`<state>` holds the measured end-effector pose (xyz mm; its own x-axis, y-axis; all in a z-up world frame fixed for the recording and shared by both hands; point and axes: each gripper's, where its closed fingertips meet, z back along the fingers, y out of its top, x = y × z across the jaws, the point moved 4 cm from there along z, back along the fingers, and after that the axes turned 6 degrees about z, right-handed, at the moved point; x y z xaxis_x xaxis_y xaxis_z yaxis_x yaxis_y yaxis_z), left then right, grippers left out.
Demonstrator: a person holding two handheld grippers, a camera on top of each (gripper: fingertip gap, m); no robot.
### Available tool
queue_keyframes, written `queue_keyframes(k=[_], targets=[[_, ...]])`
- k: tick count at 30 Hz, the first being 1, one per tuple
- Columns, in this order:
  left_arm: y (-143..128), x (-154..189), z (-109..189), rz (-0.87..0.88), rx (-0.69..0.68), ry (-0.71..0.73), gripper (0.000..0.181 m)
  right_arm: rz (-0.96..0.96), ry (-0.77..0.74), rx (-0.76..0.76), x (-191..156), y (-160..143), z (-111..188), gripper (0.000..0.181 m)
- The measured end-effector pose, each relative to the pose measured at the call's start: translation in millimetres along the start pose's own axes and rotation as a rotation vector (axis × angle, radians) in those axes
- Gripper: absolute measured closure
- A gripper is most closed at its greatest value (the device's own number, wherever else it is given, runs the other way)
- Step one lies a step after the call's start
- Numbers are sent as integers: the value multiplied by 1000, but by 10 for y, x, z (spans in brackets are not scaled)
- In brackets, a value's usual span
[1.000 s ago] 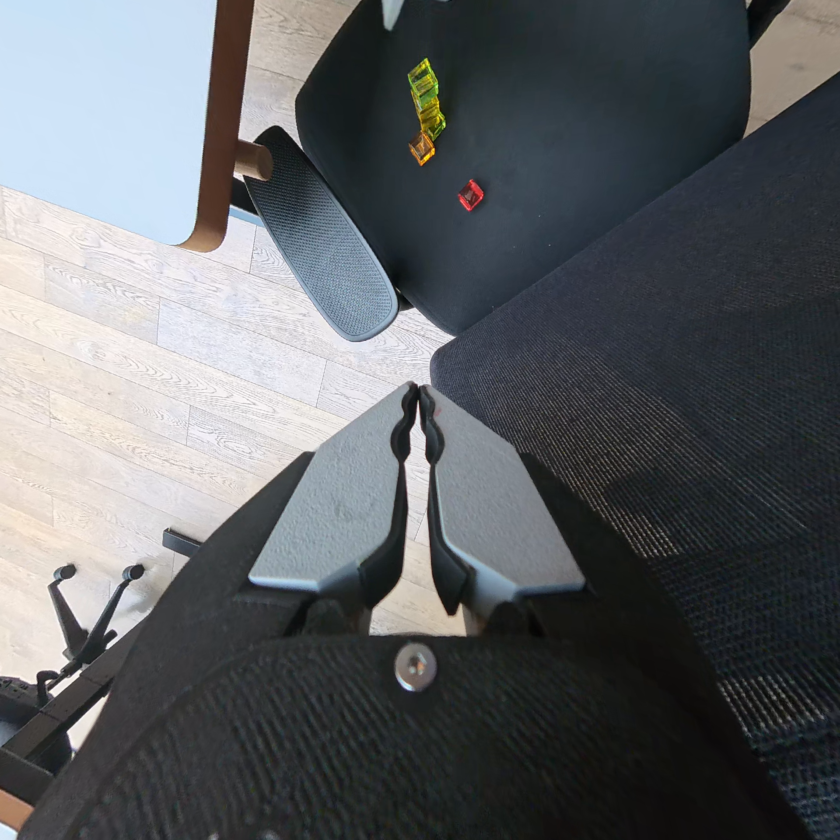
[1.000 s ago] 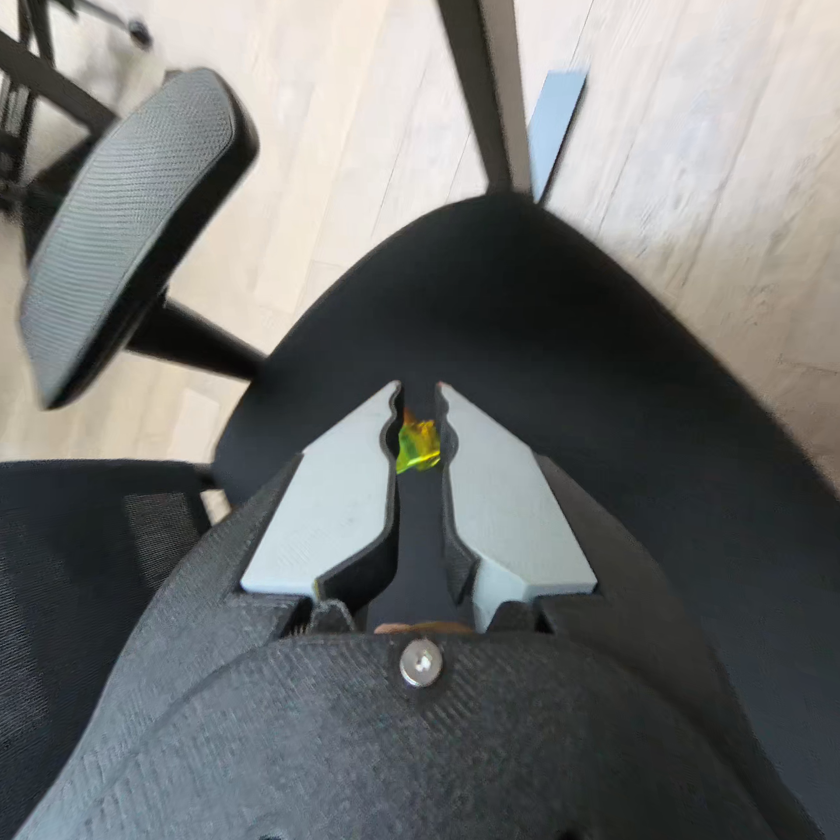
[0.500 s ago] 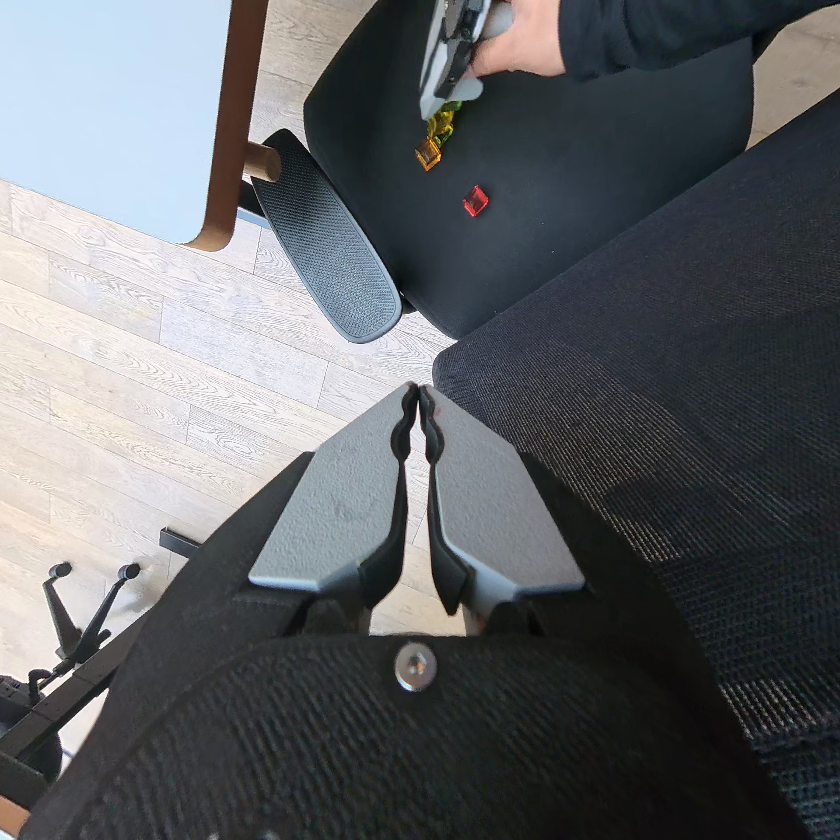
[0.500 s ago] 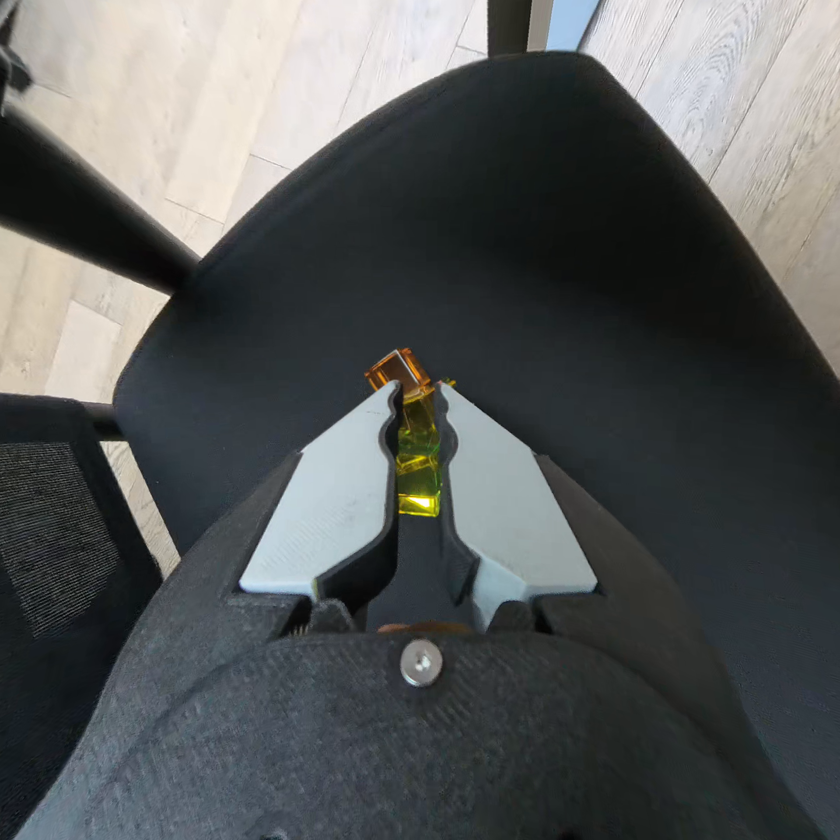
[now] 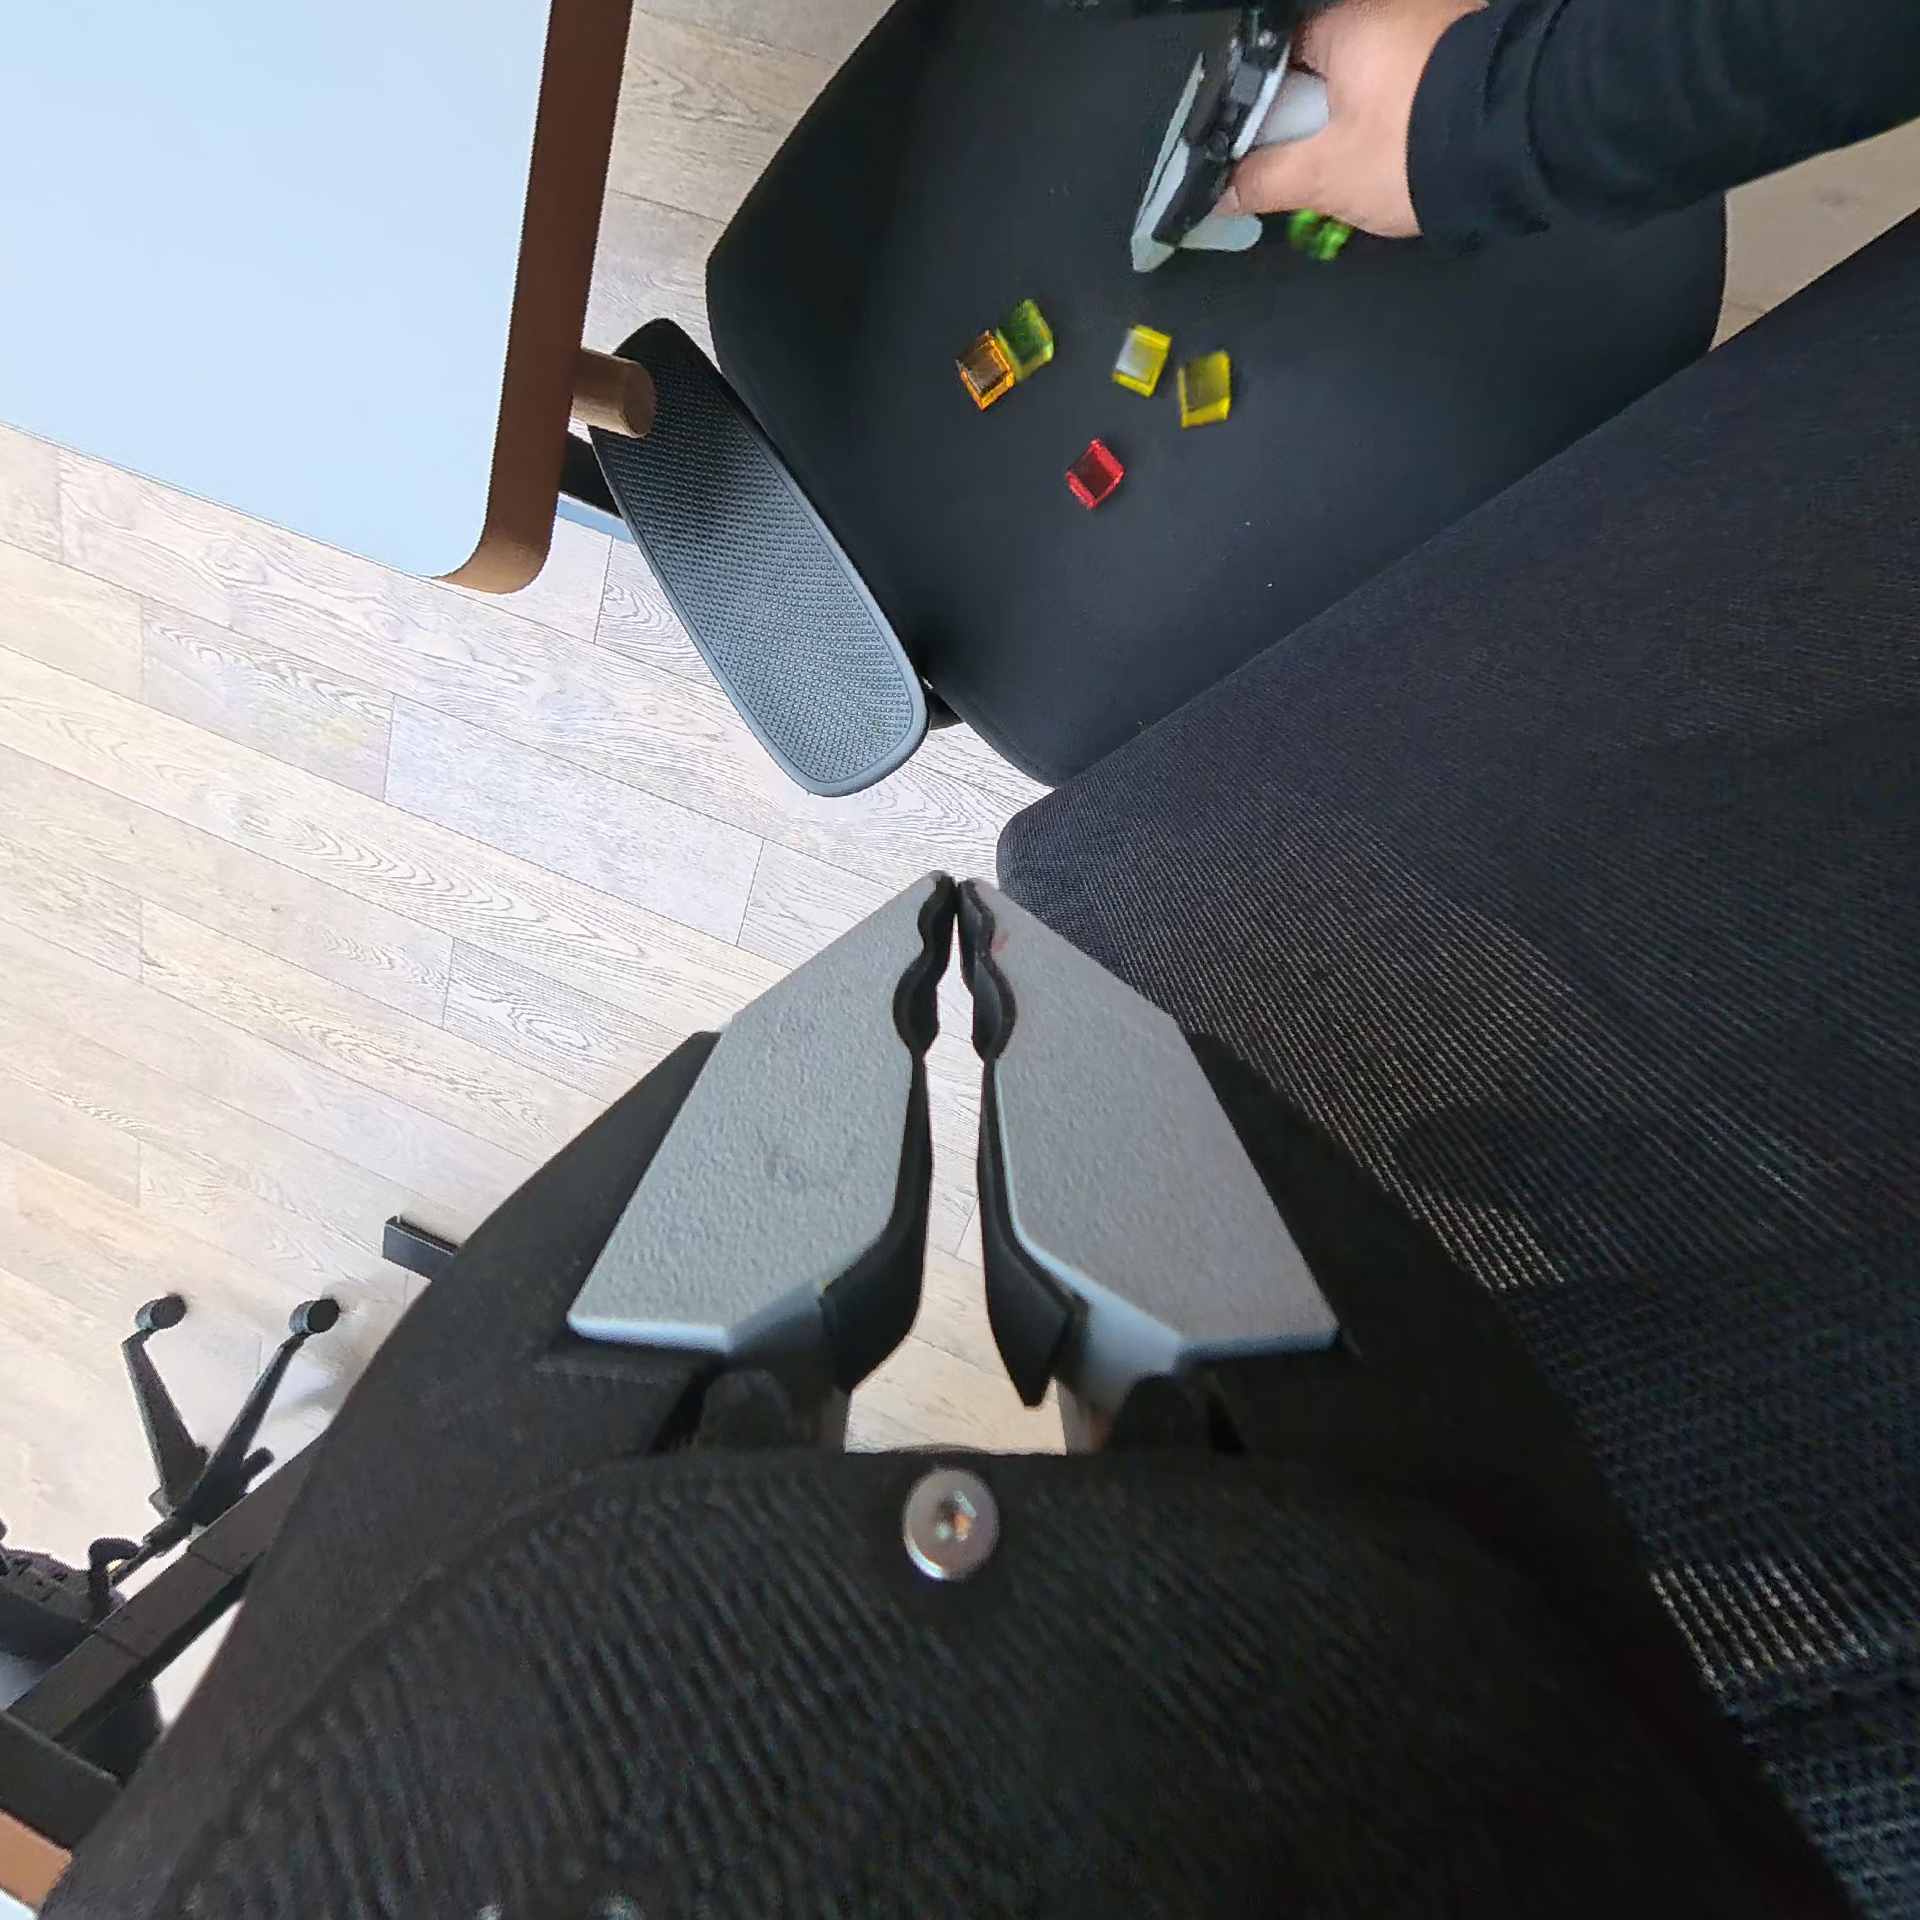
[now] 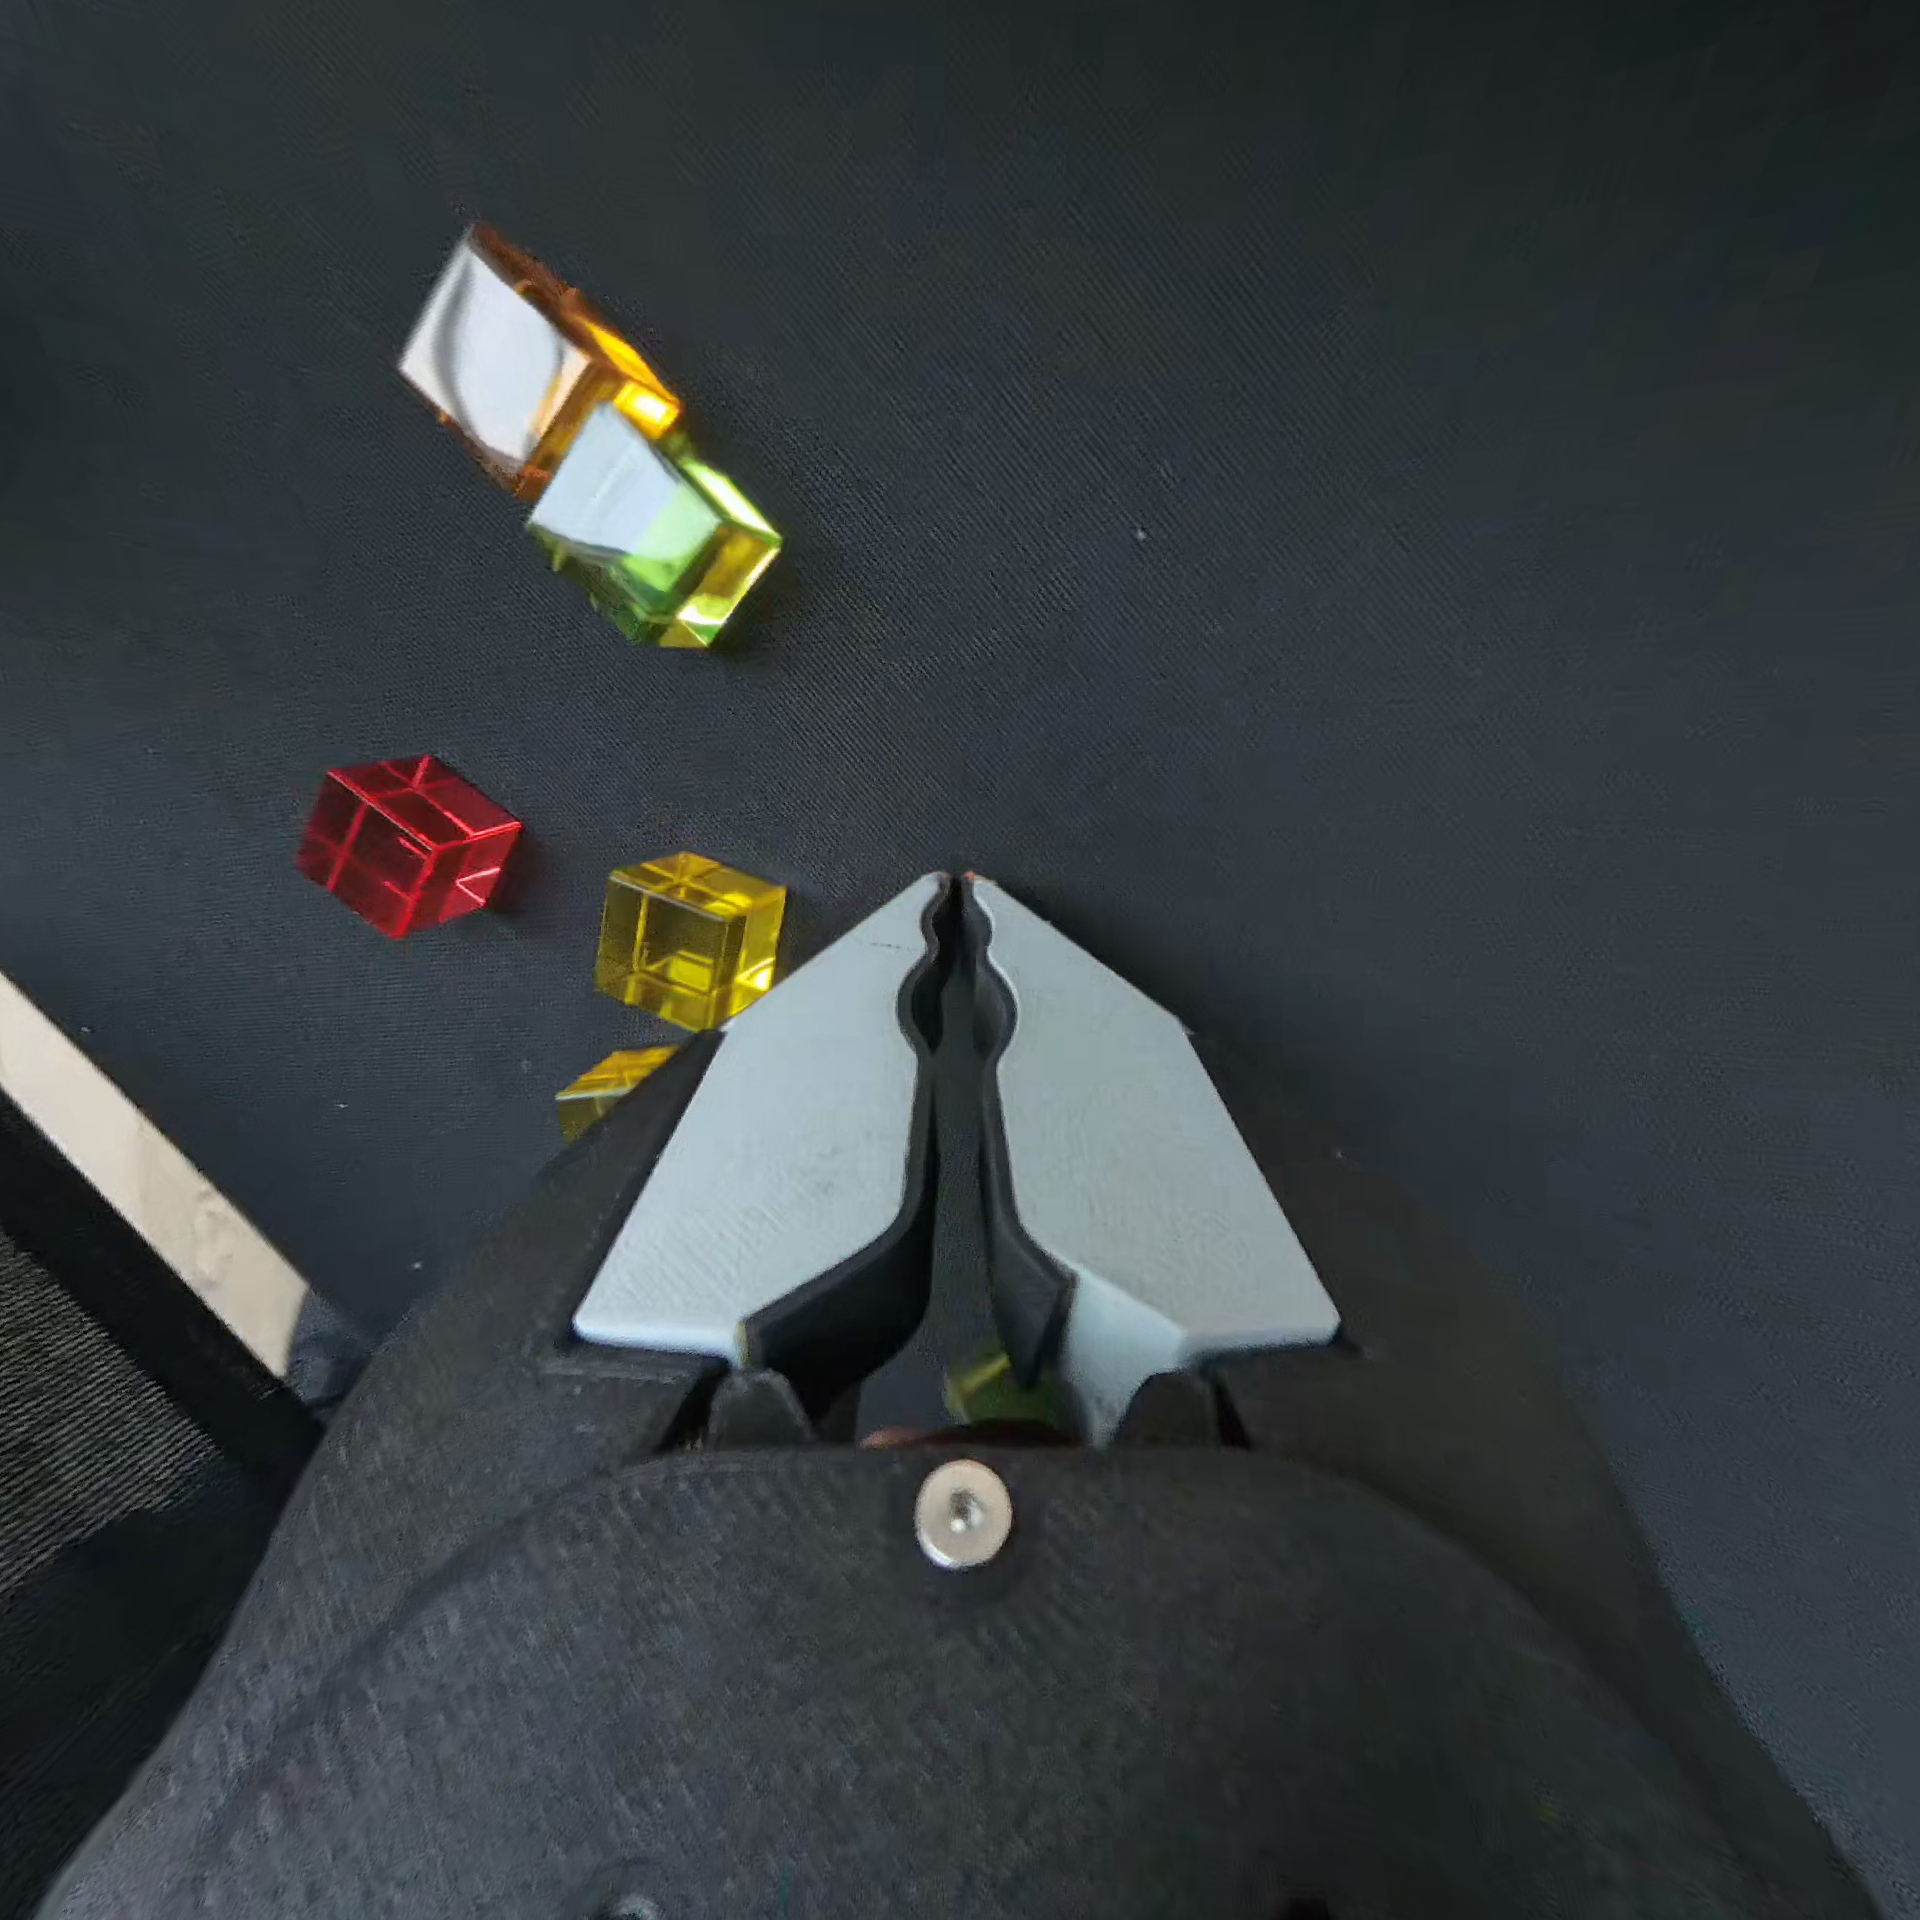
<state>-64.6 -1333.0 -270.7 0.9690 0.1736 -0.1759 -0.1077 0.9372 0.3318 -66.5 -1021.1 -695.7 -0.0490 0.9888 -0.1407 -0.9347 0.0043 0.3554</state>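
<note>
Black chair seat (image 6: 1351, 520) fills the right wrist view; the right gripper (image 6: 954, 883), tips pressed together and empty, sits just beside a yellow cube (image 6: 688, 940). Orange cube (image 6: 525, 358) touches green cube (image 6: 660, 530) upper left; red cube (image 6: 405, 844) lies apart. The left gripper (image 5: 956, 891), likewise closed and empty, hangs over wood floor (image 5: 312, 831).

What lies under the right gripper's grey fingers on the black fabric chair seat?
Beneath the right gripper, one yellow transparent cube pokes out at its left edge, and a green-yellow piece shows between the finger bases. The rest is hidden.
</note>
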Motion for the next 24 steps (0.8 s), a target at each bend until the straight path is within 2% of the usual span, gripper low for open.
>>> queue_keyframes(k=[4,7,12,15,17,21,24], targets=[[2,-5,3,-10,2,10,181,-49,-20,1,36,-60,127,181],[-14,-4,-4,-11,-7,8,181,-47,-62,29,176,-62,434,181],[10,-5,7,-24,10,11,181,-40,-101,111,459,71,1217,181],[57,-12,31,-33,40,21,181,-5,-117,142,491,138,1711,172],[53,5,13,-41,23,9,181,53,-200,146,500,157,2045,167],[25,43,-32,-73,-27,-7,181,174,-400,137,422,157,2706,140],[-10,103,-64,-110,-66,-35,181,246,-480,147,221,163,3248,121]])
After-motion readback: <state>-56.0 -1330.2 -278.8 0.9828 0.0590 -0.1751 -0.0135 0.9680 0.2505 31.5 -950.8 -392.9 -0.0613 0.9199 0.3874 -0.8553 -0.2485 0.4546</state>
